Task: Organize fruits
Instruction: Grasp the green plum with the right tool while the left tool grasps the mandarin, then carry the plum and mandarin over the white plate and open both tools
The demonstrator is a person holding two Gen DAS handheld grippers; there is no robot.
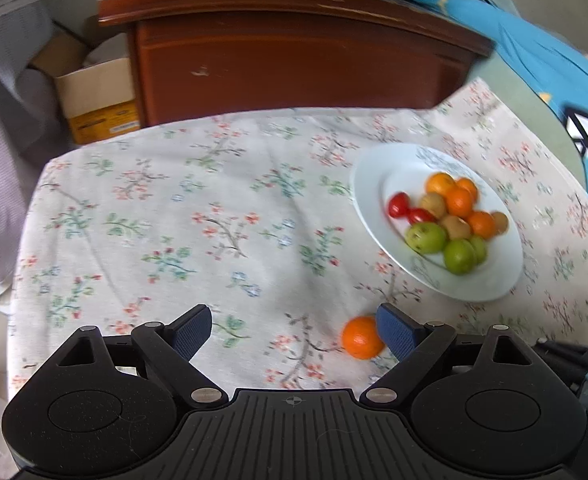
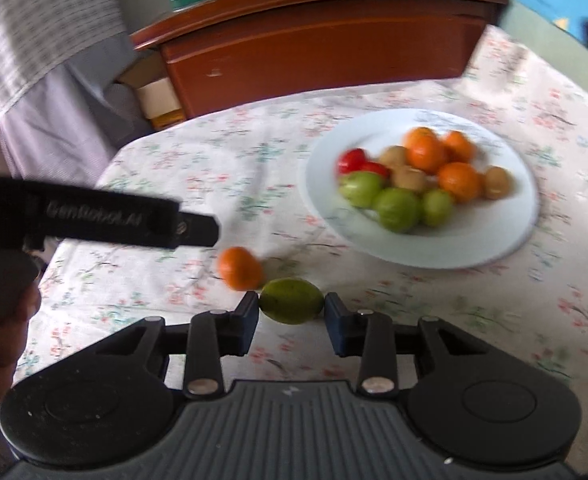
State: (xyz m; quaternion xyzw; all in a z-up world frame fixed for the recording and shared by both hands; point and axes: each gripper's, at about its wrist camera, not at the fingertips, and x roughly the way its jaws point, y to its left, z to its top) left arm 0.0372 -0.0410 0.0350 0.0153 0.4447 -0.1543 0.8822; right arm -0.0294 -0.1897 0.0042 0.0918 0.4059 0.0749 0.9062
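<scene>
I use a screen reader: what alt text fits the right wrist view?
The right gripper pinches a green fruit above a floral tablecloth. A loose orange lies beside it; beyond, a white plate holds mixed fruit.

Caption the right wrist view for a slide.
Right claw shut on a green fruit beside a loose orange, plate of fruit beyond.
</scene>
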